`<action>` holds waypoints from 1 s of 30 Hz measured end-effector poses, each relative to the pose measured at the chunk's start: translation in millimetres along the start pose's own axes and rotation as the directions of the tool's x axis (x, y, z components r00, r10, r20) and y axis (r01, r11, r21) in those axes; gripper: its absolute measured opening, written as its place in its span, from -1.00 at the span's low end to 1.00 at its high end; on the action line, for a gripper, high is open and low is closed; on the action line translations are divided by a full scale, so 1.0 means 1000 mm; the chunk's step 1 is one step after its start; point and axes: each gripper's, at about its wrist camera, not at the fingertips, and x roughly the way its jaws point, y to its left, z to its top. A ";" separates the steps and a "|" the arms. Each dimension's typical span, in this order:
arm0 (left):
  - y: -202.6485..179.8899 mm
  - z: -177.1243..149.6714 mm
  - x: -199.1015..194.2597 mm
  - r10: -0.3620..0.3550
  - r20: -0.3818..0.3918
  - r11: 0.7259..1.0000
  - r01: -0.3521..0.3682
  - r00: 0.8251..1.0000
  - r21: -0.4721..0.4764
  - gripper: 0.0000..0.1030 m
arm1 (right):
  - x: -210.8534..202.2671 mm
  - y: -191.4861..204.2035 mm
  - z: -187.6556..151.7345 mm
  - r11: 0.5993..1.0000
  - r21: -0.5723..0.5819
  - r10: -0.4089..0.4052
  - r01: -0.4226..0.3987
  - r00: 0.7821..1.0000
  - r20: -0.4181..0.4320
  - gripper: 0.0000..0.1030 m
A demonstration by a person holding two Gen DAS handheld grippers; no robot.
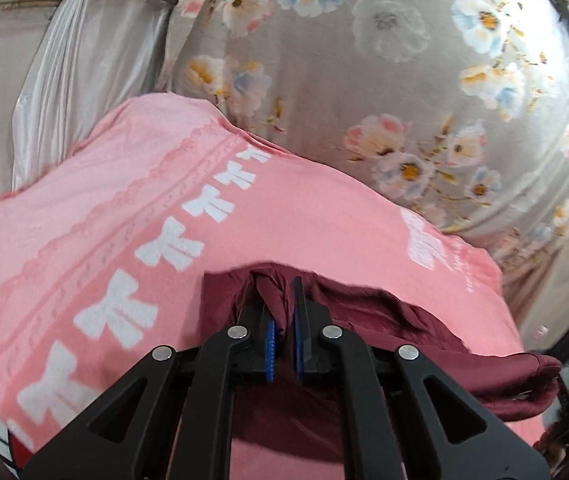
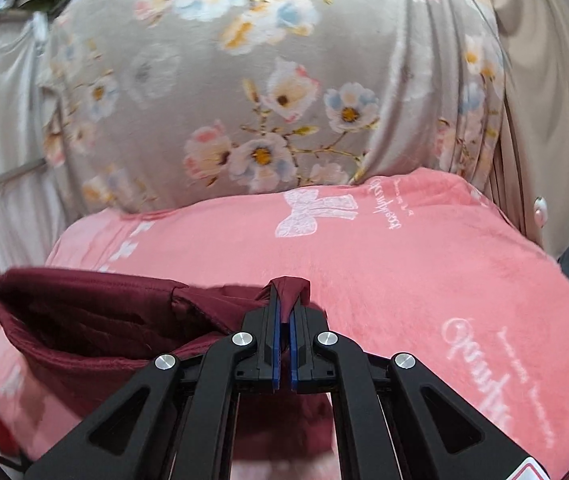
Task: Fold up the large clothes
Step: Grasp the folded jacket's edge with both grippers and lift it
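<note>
Two corners of the maroon garment [image 1: 384, 312] are pinched and lifted.
Left gripper [image 1: 283, 300] and right gripper [image 2: 283, 304] are clamped on cloth (pink blanket [image 2: 404, 264] beneath); next, the held edge should be carried across evenly.

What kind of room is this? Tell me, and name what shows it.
Probably a bedroom: a pink blanket with white bows lies over a floral sheet as on a bed, and pleated curtains hang behind. A maroon garment is being handled on it.
</note>
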 end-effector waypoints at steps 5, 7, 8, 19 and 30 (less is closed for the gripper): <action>-0.011 0.027 0.065 0.103 0.042 0.995 -0.103 0.994 -0.002 -0.88 | 0.082 0.019 0.016 0.995 0.050 -0.087 0.089 0.996 -0.032 -0.97; -0.014 0.034 0.096 0.141 0.032 0.990 -0.141 0.990 0.013 -0.88 | 0.111 0.024 0.020 0.991 0.053 -0.124 0.127 0.991 -0.056 -0.97; -0.014 0.035 0.109 0.154 0.024 0.988 -0.155 0.988 0.018 -0.88 | 0.123 0.027 0.021 0.989 0.048 -0.140 0.143 0.988 -0.069 -0.97; 0.008 0.002 0.256 0.275 -0.193 0.961 -0.268 0.942 0.063 -0.79 | 0.230 0.029 -0.011 0.968 -0.010 -0.244 0.251 0.927 -0.285 -0.94; -0.002 0.015 0.230 0.366 -0.077 0.926 -0.355 0.928 0.127 0.50 | 0.183 0.015 0.009 0.947 0.078 -0.300 0.310 0.946 -0.121 0.09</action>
